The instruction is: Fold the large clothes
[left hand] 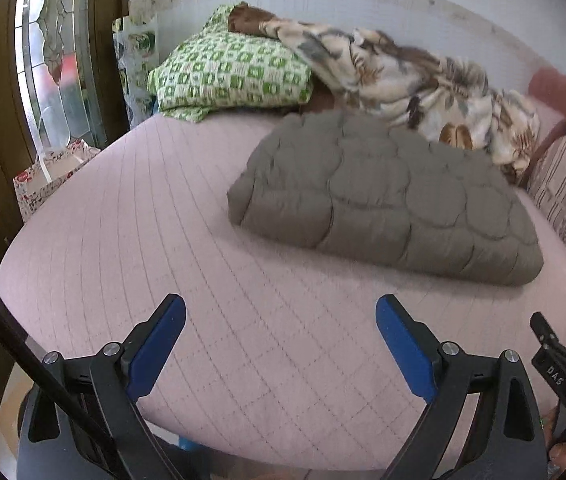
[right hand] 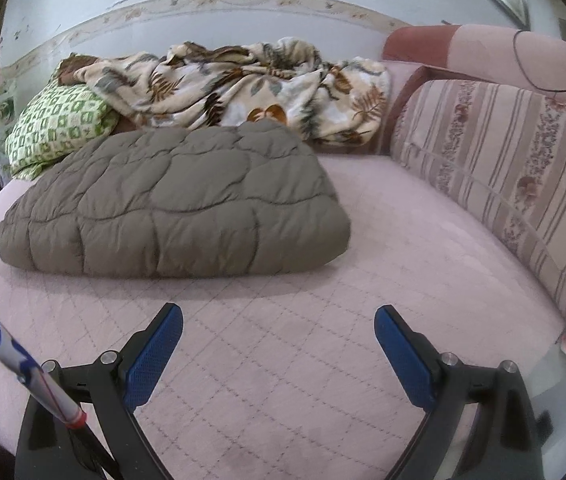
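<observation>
1. The left gripper (left hand: 281, 320) has its blue-padded fingers (left hand: 157, 344) spread wide, holding nothing and hovering over the pink quilted bed cover (left hand: 123, 220).
2. The right gripper (right hand: 279, 330) is likewise spread wide and empty above the same cover, apart from any cloth.
3. The grey-brown quilted coat (right hand: 175, 200), folded into a thick rectangular bundle, lies on the cover well ahead of both tools.
4. Behind it sit a green-and-white patterned pillow (left hand: 231, 72) and a crumpled leaf-print blanket (right hand: 243, 84).
5. A striped floral cushion (right hand: 503, 168) leans along the bed's right side.
</observation>
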The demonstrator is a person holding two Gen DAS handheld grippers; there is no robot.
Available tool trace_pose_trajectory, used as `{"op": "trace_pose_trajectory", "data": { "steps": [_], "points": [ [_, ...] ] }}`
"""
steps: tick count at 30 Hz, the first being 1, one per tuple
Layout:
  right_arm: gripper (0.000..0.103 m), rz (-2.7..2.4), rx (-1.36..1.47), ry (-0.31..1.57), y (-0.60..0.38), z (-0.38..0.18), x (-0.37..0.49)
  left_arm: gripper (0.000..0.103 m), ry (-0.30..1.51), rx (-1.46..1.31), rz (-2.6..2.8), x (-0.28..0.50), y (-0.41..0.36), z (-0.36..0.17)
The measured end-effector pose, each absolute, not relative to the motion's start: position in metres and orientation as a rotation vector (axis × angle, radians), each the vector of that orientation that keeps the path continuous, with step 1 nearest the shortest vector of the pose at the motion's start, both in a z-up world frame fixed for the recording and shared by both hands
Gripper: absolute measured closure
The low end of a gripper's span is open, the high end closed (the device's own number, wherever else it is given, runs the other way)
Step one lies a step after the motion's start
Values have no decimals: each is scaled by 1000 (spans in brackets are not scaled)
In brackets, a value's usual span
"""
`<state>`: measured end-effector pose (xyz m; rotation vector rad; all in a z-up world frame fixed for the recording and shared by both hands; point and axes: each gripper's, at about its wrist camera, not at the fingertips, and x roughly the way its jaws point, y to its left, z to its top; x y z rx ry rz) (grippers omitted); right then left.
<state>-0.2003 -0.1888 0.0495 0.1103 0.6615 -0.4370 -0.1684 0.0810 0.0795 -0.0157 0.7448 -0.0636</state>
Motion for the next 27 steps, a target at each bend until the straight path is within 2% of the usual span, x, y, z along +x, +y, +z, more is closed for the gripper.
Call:
{"op": "trace_pose_trajectory", "data": {
  "steps": [27],
  "points": [
    [4,-444,98,739,-180,33,-189,8,854,34,-79,-164,68,45]
  ]
}}
